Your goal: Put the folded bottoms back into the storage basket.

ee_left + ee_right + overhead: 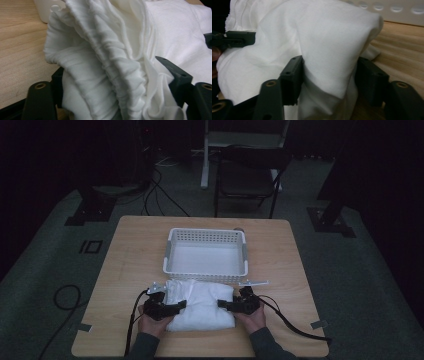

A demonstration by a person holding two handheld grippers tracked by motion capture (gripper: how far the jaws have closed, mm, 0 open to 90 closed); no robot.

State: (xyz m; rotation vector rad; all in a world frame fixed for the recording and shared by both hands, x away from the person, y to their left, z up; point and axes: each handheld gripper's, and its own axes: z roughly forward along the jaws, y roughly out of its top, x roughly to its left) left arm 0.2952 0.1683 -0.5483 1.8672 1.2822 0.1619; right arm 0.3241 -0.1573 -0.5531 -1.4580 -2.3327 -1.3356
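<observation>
A folded white garment (201, 305) lies on the wooden bench (125, 270), just in front of a white plastic basket (206, 251) and not yet inside it. A person's two hands come in from the near edge, each holding a tool at one end of the bundle: the left tool (176, 307) at the gathered, ribbed end, the right tool (223, 304) at the smoother folded end.

In the left gripper view the bunched cloth (107, 65) sits between the two black jaws, which stand partly apart and straddle the folds loosely rather than pinching them. In the right gripper view a thick fold (329, 57) fills the gap between the jaws; they too stand partly apart, with the cloth against their inner faces, and no firm squeeze can be made out. Neither tool appears to have a real hold.

The folding looks done: the garment is a compact, squared bundle. What seems left is to close on both ends, lift the bundle and set it over the near rim into the basket.

The basket stands empty, its bare floor showing, near the middle of the bench.
</observation>
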